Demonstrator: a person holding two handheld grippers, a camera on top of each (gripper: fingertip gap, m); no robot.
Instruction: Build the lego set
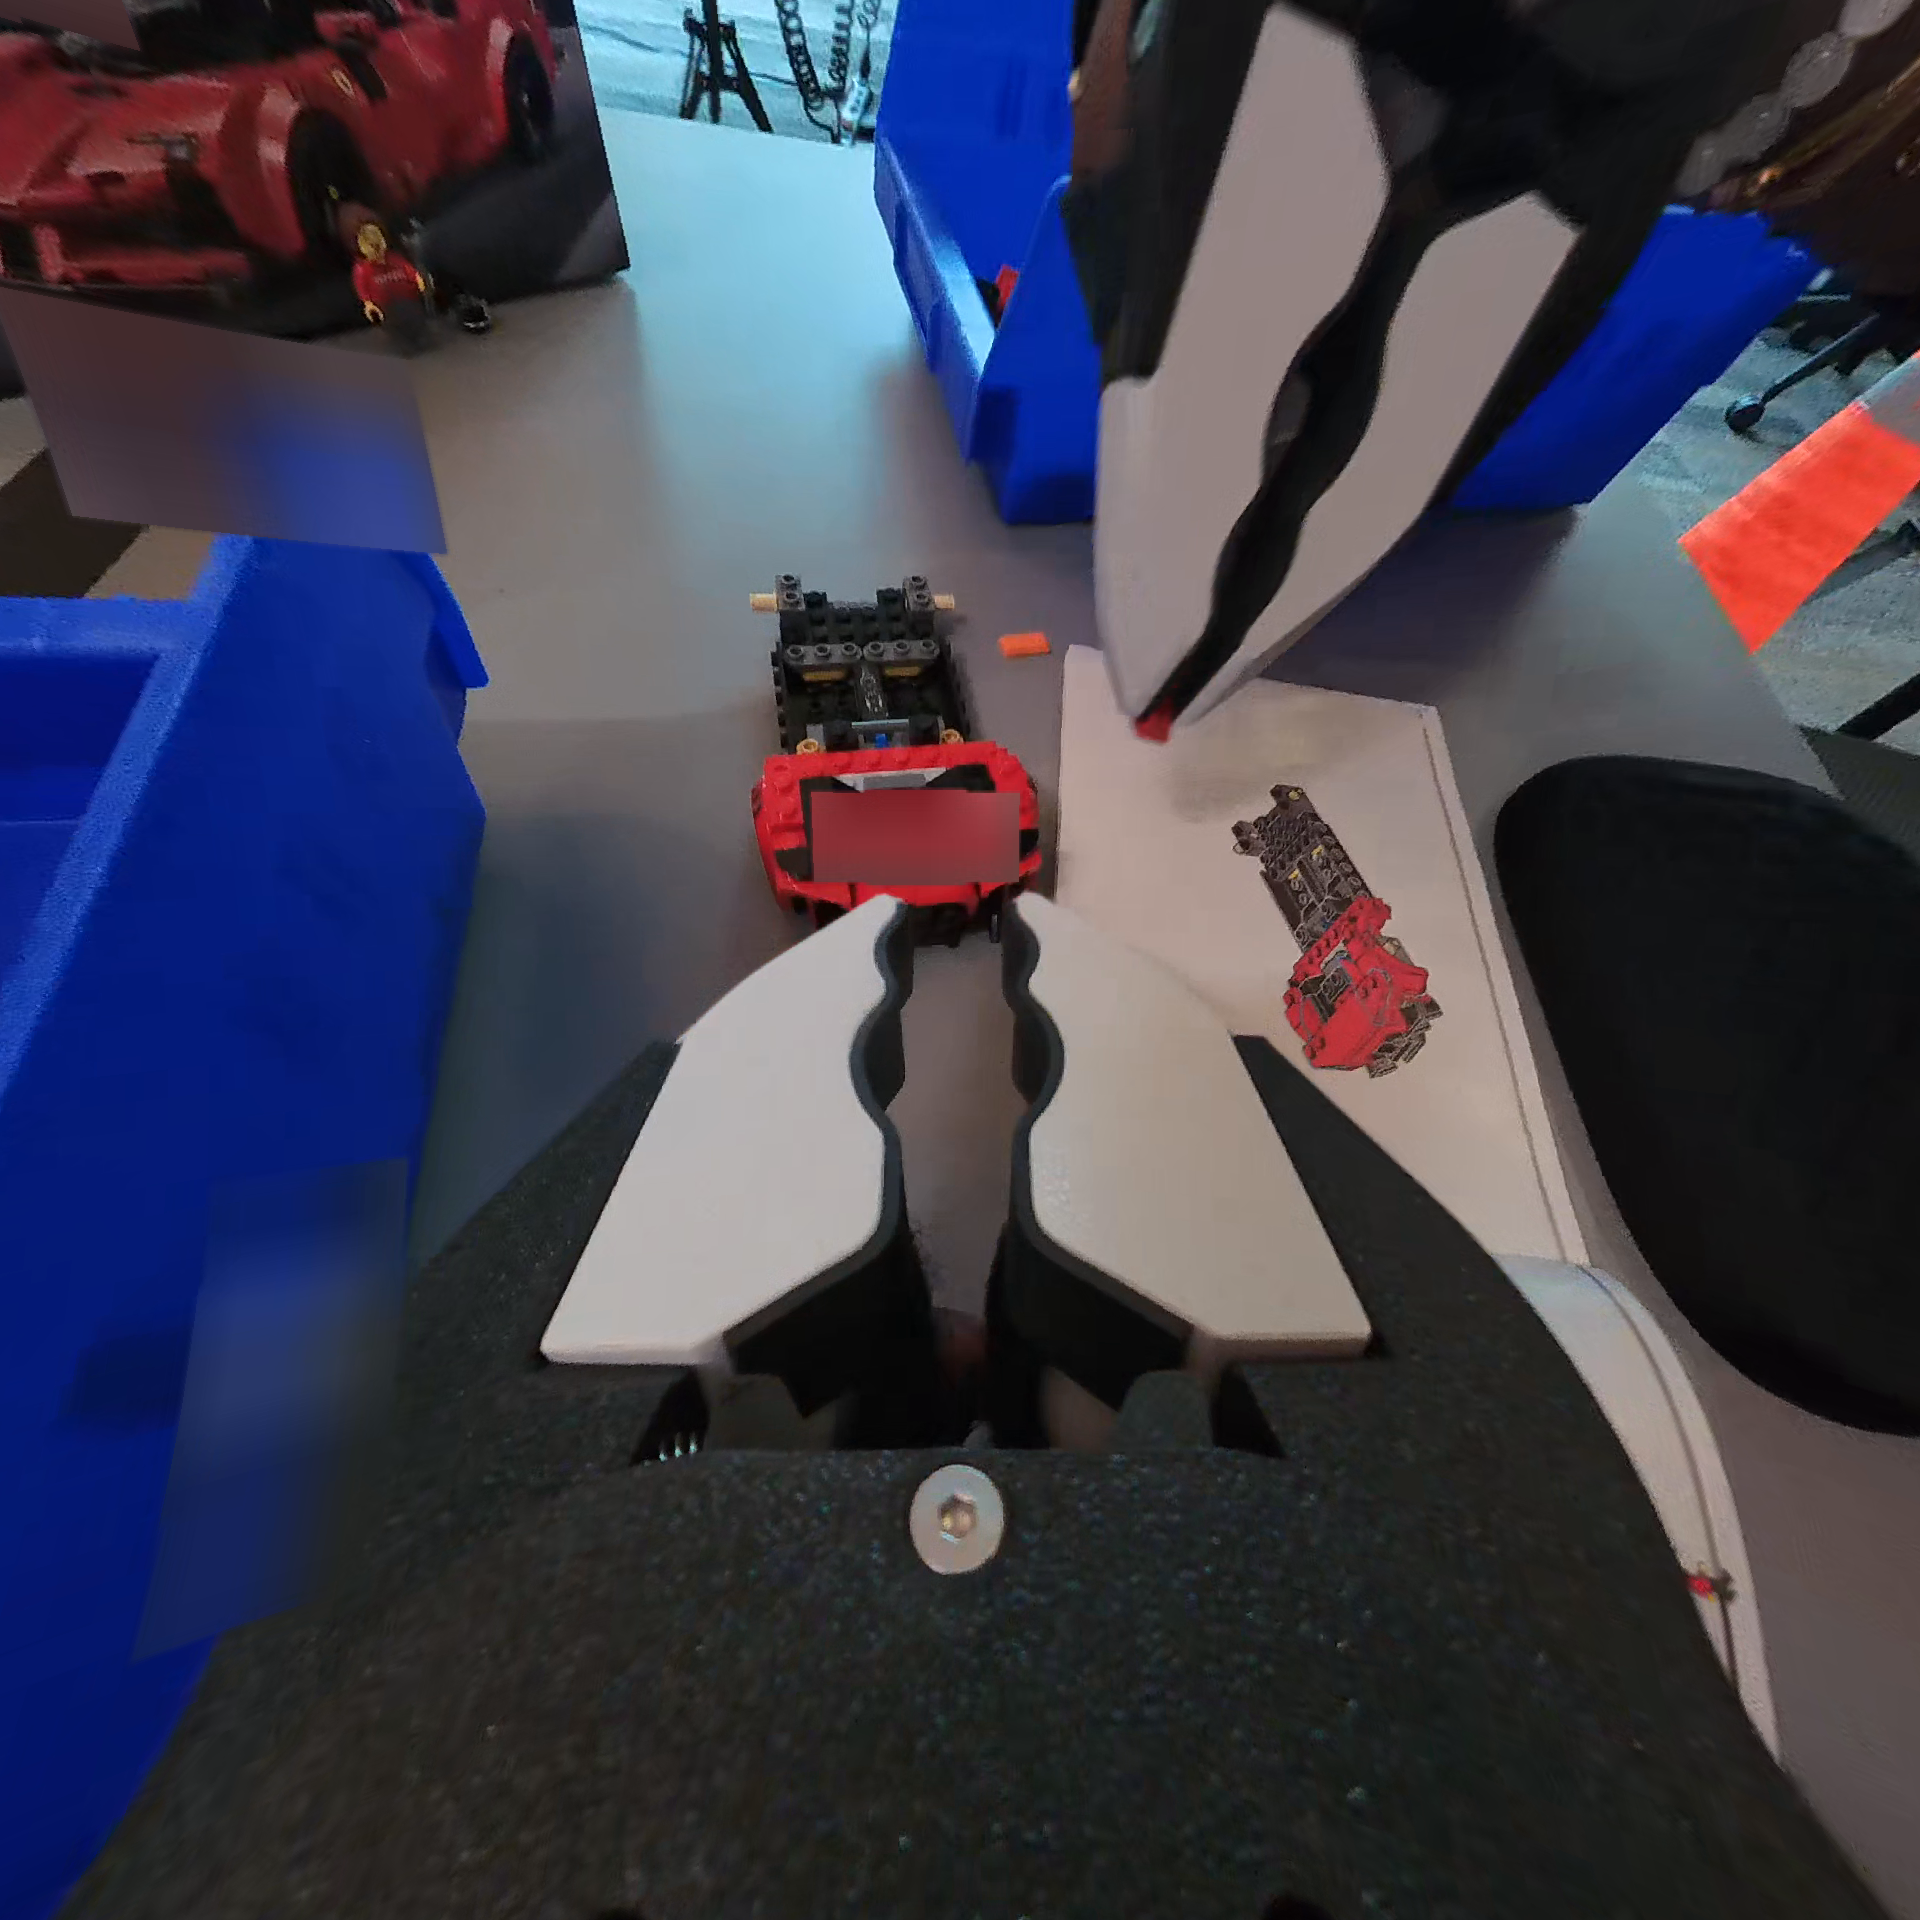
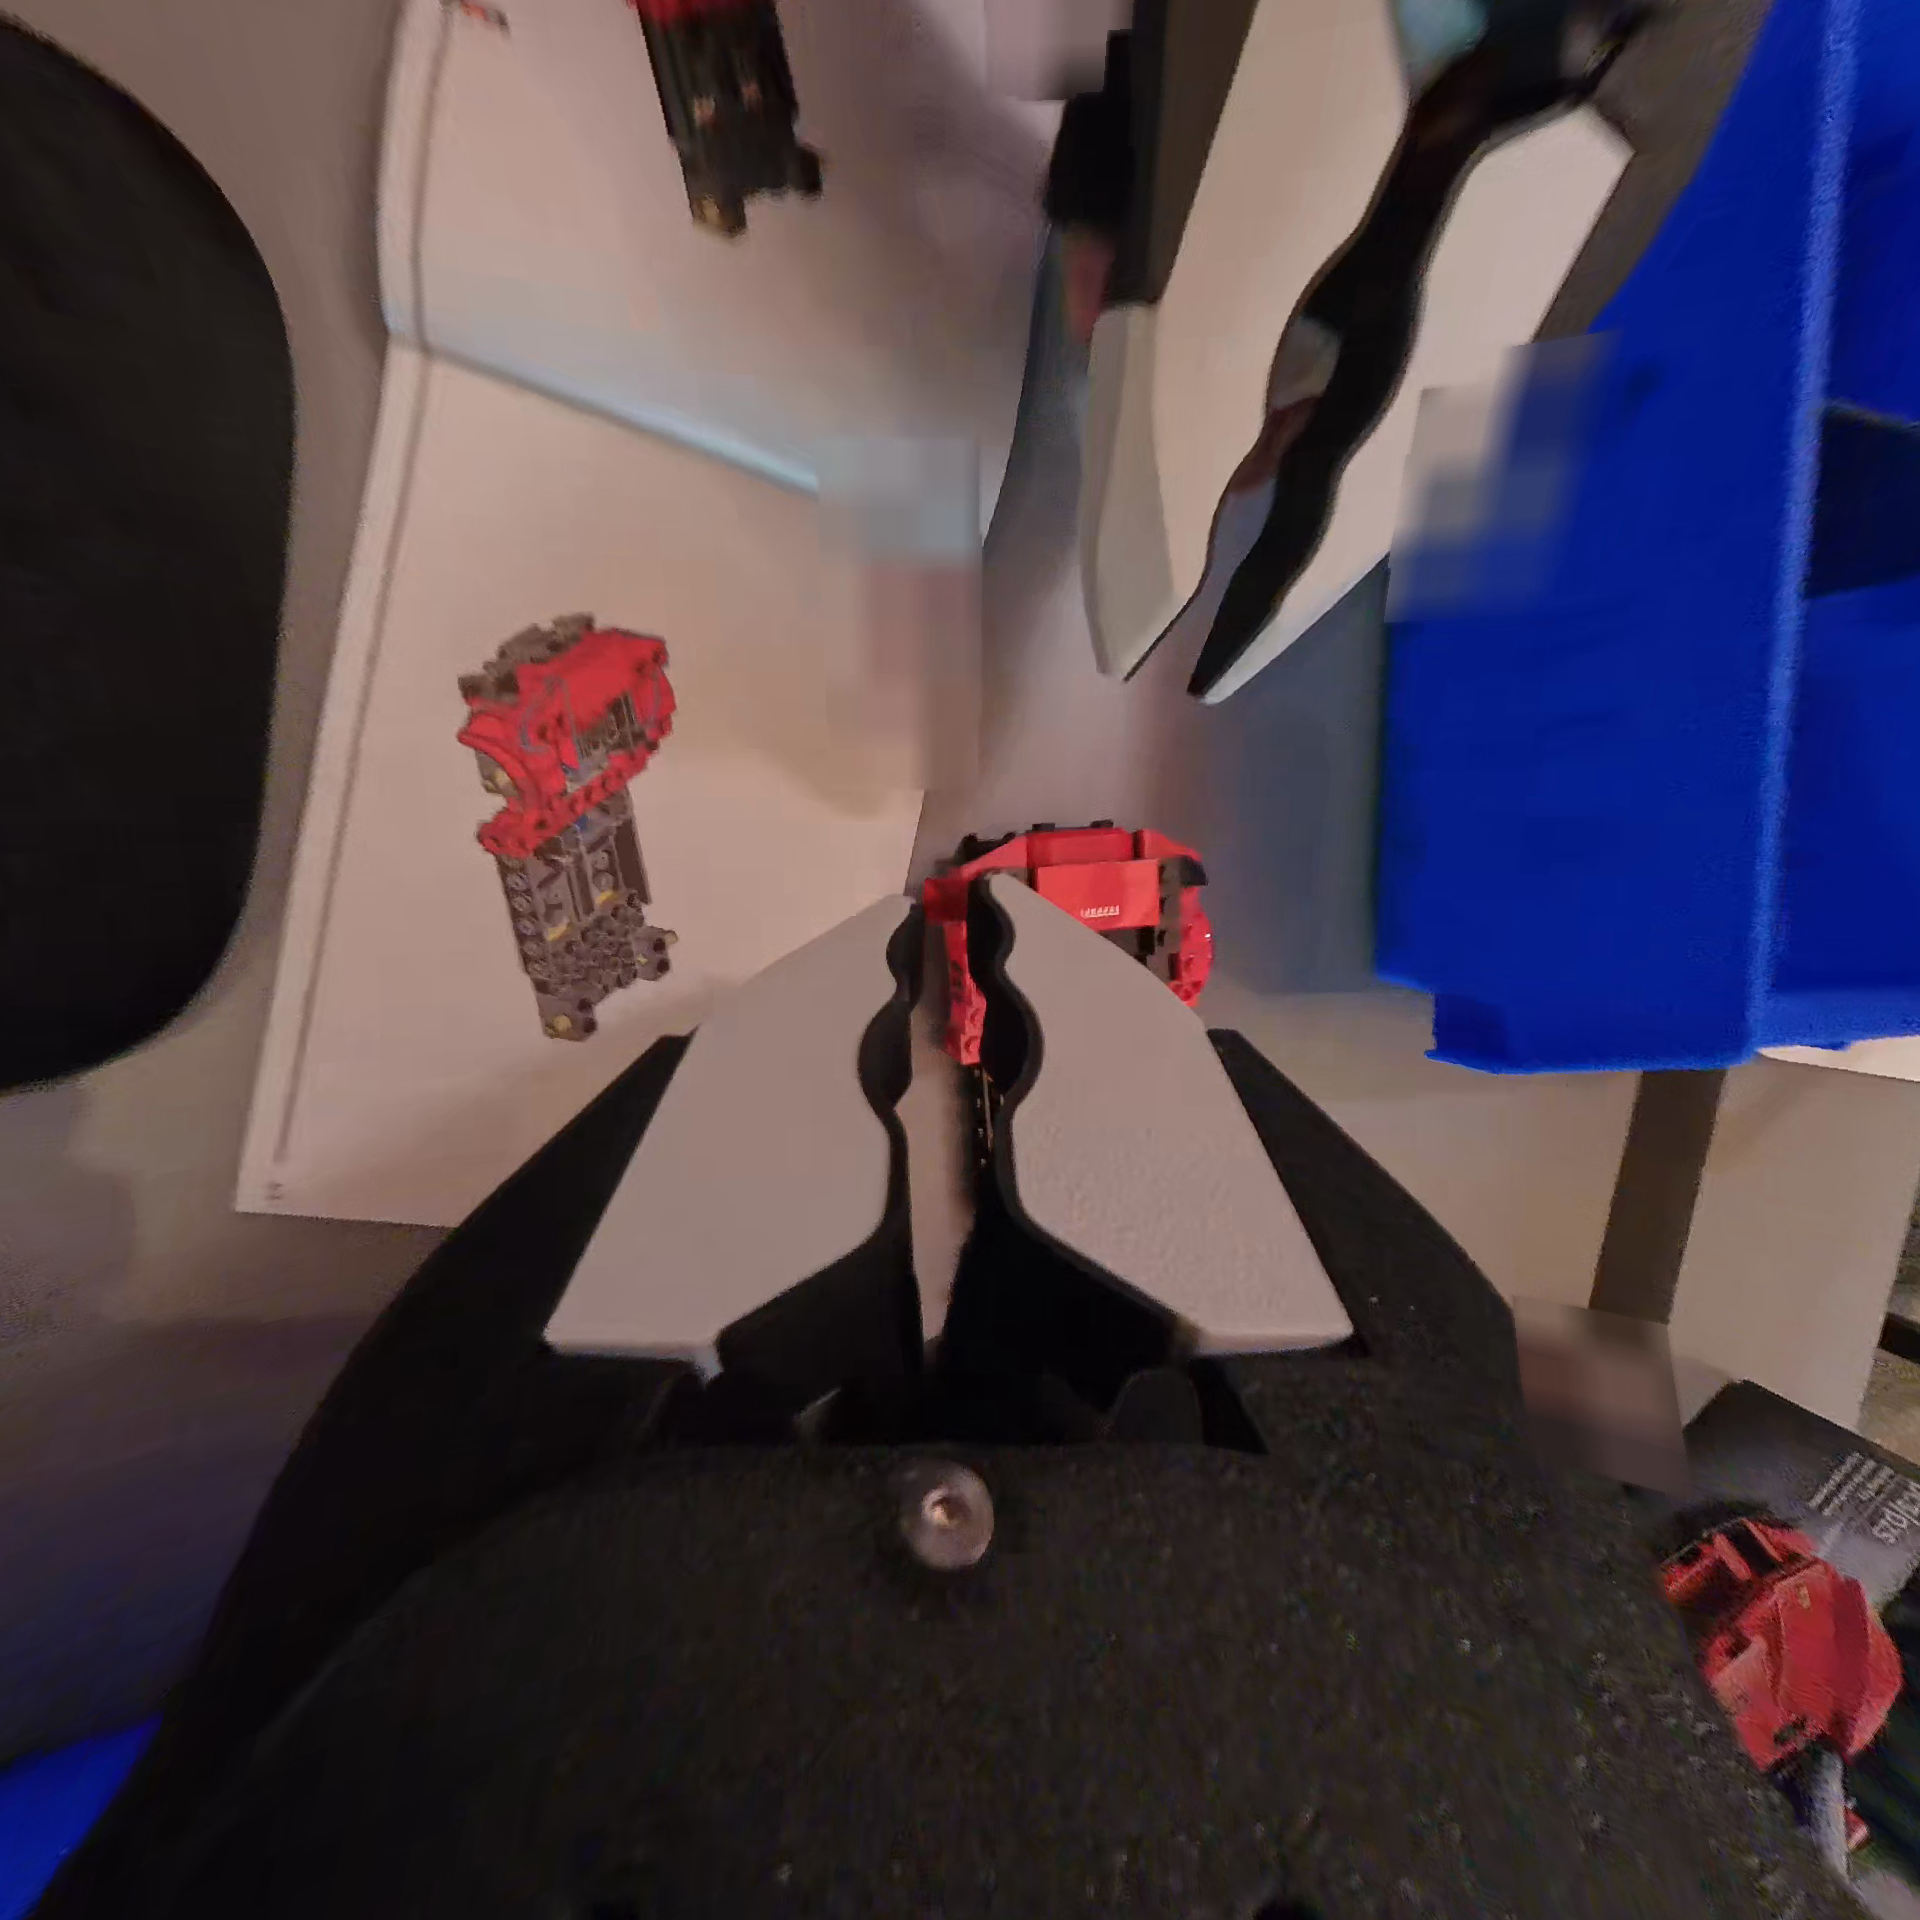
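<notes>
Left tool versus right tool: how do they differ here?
The left tool is open and empty; the right tool is shut on a small red piece. The left tool points at the car model; the right tool slants down near the booklet corner. Both have white fingers.

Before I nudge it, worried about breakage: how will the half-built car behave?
The half-built car likely slides rather than rolls: its axle pins are bare, no wheels. Being clipped bricks, its red end may pop off if shoved hard.
</notes>
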